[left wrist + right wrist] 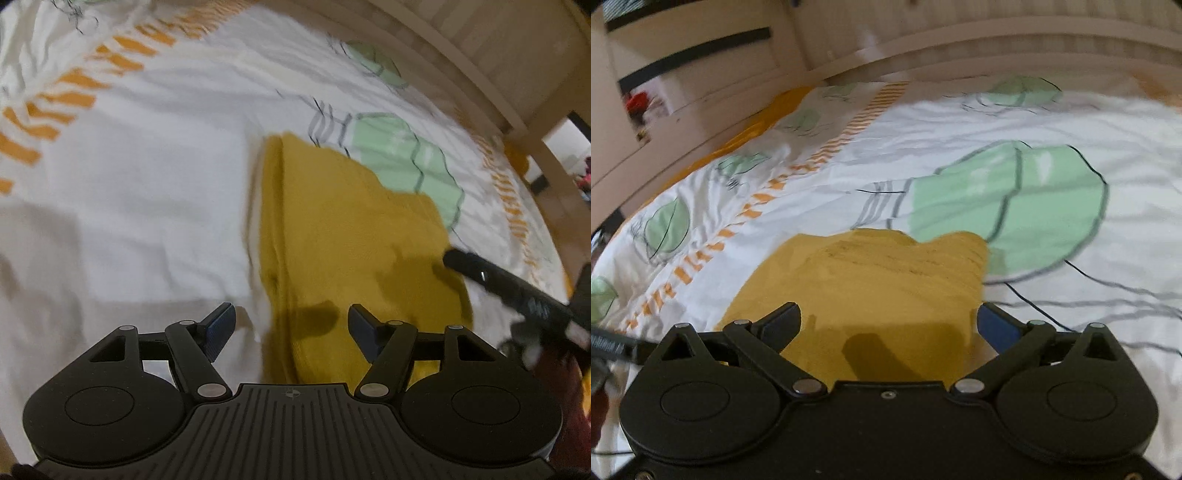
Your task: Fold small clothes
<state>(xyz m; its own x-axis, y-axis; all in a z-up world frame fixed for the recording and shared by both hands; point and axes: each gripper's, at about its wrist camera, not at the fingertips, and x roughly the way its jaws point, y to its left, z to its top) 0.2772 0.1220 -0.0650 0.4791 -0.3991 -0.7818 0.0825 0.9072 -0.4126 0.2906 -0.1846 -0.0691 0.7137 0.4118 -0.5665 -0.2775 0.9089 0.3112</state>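
A mustard-yellow garment point(343, 236) lies folded on the white bedsheet point(147, 166). My left gripper point(291, 328) is open and empty, just above the garment's near left edge. In the right wrist view the same garment point(871, 280) lies straight ahead. My right gripper point(888, 323) is open and empty over its near edge, with the jaws spread about as wide as the cloth. The right gripper's finger point(498, 280) shows in the left wrist view at the garment's right edge.
The sheet has green leaf prints point(1008, 206) and orange dashed stripes point(753, 210). A wooden bed frame point(480, 55) runs along the far side. A pale cabinet point(683, 55) stands beyond the bed at the left.
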